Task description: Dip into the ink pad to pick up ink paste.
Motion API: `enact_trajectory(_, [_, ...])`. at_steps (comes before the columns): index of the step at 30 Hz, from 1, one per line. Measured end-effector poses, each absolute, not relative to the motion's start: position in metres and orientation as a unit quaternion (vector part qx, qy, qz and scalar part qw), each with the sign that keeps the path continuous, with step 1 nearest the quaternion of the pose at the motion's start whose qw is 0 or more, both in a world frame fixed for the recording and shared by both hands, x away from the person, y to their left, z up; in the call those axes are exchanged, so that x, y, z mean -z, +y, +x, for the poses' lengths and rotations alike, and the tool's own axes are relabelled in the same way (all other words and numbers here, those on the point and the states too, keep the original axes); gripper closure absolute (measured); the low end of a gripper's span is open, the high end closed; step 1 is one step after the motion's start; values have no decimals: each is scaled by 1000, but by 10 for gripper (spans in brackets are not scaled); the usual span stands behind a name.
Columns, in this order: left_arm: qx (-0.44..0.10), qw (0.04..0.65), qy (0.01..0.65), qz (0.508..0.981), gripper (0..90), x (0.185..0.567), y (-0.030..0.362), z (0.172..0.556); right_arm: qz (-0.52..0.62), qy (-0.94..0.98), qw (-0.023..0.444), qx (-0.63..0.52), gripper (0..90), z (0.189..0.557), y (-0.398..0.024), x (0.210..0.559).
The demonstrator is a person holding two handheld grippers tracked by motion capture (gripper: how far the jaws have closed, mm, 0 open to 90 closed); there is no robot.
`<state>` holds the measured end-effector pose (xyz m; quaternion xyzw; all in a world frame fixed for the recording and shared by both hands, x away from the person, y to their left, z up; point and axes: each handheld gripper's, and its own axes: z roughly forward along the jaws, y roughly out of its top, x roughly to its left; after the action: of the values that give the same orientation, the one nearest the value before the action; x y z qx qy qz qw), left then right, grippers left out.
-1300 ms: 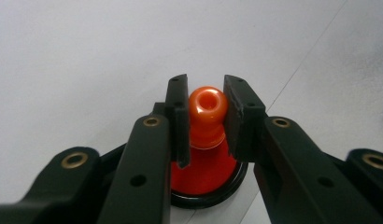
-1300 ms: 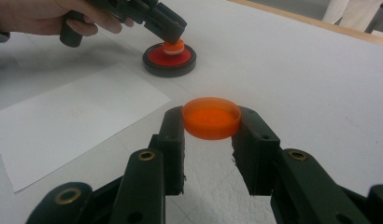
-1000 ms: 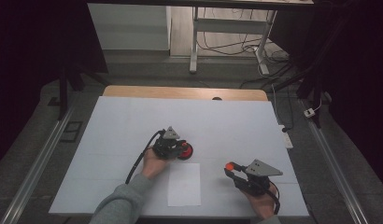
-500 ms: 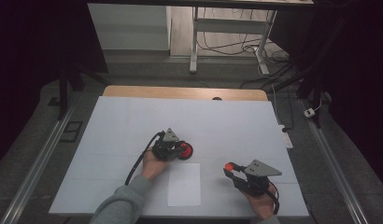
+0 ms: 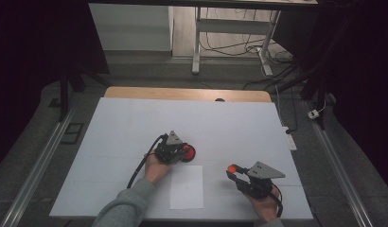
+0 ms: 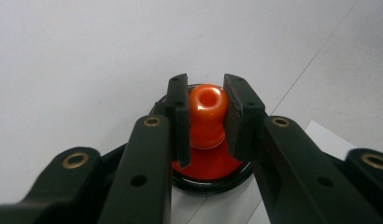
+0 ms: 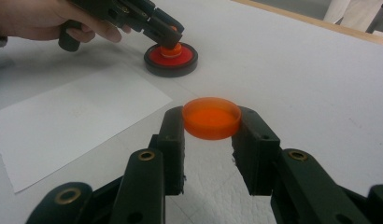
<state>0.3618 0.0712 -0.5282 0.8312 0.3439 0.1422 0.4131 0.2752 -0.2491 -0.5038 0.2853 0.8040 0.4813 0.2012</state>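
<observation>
— Anything shifted since the earlier pictures?

— Nothing that I can make out. Both hands sit where they were, and the paper and the disc lie in the same spots.

— Start at the left fingers, then.

— The left gripper (image 6: 206,116) has its flat black fingers (image 6: 179,116) clenched on a glossy orange knob (image 6: 207,109), rounded at the top with a small hole in its crown and a narrower neck below. The knob rises from the middle of a round disc (image 6: 213,170), red on its face with a raised black rim, lying flat on the desk. In the high view that disc (image 5: 186,152) sits near the middle of the desk, just beyond the far edge of the paper.

— And the right?

— The right gripper (image 7: 210,126) has its fingers (image 7: 173,135) pressed on either side of a shallow orange cap (image 7: 211,117), round, smooth and slightly translucent, with a low upright wall. It is held clear of the desk, open side up. In the high view the cap (image 5: 232,168) is to the right of the paper and nearer than the disc.

— What lies around them?

— A plain white sheet of paper (image 5: 186,187), rectangular and matte, lies flat between the two hands. The desk (image 5: 230,123) is covered in a white, faintly grainy surface with a wooden strip along its far edge. A grey knitted sleeve (image 5: 126,208) covers the left forearm, and a black cable (image 5: 140,165) trails from the left gripper.
</observation>
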Motion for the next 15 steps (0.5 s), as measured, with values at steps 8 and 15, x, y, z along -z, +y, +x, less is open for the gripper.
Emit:
enact_trajectory(8, [-147, 410, 347, 831, 733, 528, 69, 360, 287, 801, 205, -483, 644, 275, -250, 504])
enact_trajectory(15, [-146, 409, 349, 830, 732, 528, 69, 361, 286, 802, 204, -483, 643, 275, -249, 503])
